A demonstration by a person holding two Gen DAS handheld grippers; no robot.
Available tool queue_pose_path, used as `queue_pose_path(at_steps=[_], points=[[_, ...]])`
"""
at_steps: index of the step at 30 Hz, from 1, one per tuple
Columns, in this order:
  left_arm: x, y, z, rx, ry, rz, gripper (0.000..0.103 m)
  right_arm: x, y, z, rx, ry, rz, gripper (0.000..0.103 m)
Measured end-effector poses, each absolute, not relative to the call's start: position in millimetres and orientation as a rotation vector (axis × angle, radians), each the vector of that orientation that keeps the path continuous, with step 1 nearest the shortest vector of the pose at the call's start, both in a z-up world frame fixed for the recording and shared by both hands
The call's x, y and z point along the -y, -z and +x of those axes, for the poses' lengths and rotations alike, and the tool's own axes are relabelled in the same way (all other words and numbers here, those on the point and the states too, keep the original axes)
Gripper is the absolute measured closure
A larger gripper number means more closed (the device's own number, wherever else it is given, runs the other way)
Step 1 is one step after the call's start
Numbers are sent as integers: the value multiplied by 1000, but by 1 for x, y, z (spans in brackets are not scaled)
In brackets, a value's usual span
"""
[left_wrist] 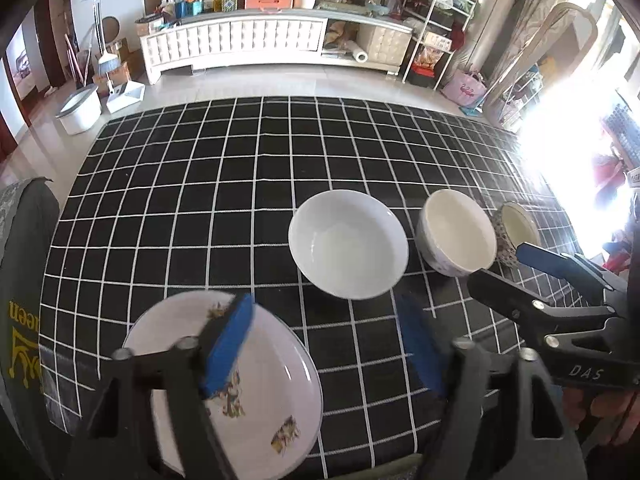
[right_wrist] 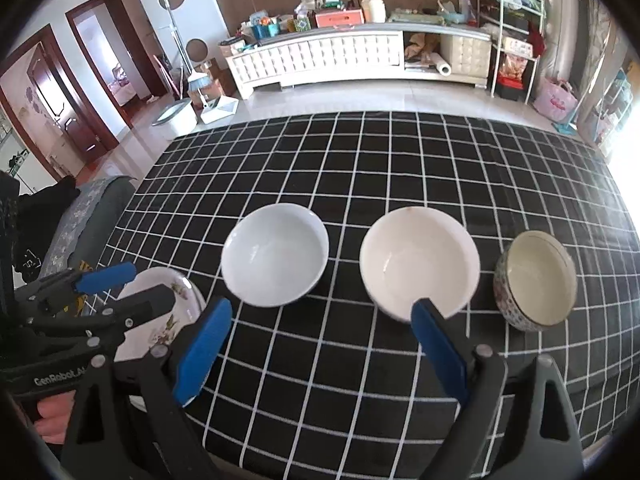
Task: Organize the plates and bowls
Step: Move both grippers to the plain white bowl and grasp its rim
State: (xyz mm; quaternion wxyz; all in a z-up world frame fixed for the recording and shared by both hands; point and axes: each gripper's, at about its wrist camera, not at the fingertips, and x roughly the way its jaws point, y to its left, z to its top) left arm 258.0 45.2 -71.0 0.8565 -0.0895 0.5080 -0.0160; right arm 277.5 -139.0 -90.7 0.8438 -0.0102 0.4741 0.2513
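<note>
On the table under a black cloth with a white grid, four dishes stand in a row, and the plain white glazed bowl serves as the landmark. To its left lies a shallow white plate with flower prints; to its right stands a cream-white bowl with a patterned outside, and beyond that a smaller bowl with a speckled floral outside, all apart from one another. The left tool hangs wide and empty over the plate's right edge, one blue pad above the plate, touching nothing. The right tool is likewise wide and empty, on the near side of the gap between the two white bowls. No dish is nested yet (so the sorting looks barely begun). A sensible next move, I judge, is to set one pad inside a bowl's rim and one outside, close firmly, and lift it clear before nesting it.
</note>
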Motion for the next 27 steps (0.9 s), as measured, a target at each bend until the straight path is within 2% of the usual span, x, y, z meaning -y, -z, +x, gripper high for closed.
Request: queue_pose_path(at_steps=[4,6,8,15,16,18,22,24,27], points=[[-50,79,275,-1079,33,-180,26,130,98,293,-1003,-549,-42,15],[-53,84,285,-1087,32,-177,26,128,101,297,-996,-547,-49,22],[-53,88,292,-1089,34,-178,26,126,106,305,-995,-524,-60,33],[-57,112,317,-1153,41,-235,27,116,125,325,-1043,-556,-92,46],[-57,116,320,-1157,40,-232,29,114,128,327,-1048,-561,-96,48],[-57,122,325,-1168,37,-218,40,112,131,331,-1051,-565,-106,49],[-57,134,334,-1190,22,-193,51,108,134,337,-1054,-582,-114,51],[-59,139,338,-1202,18,-198,63,106,136,340,-1057,-583,-123,54],[-63,146,341,-1223,16,-210,73,101,143,343,-1072,-589,-137,61]])
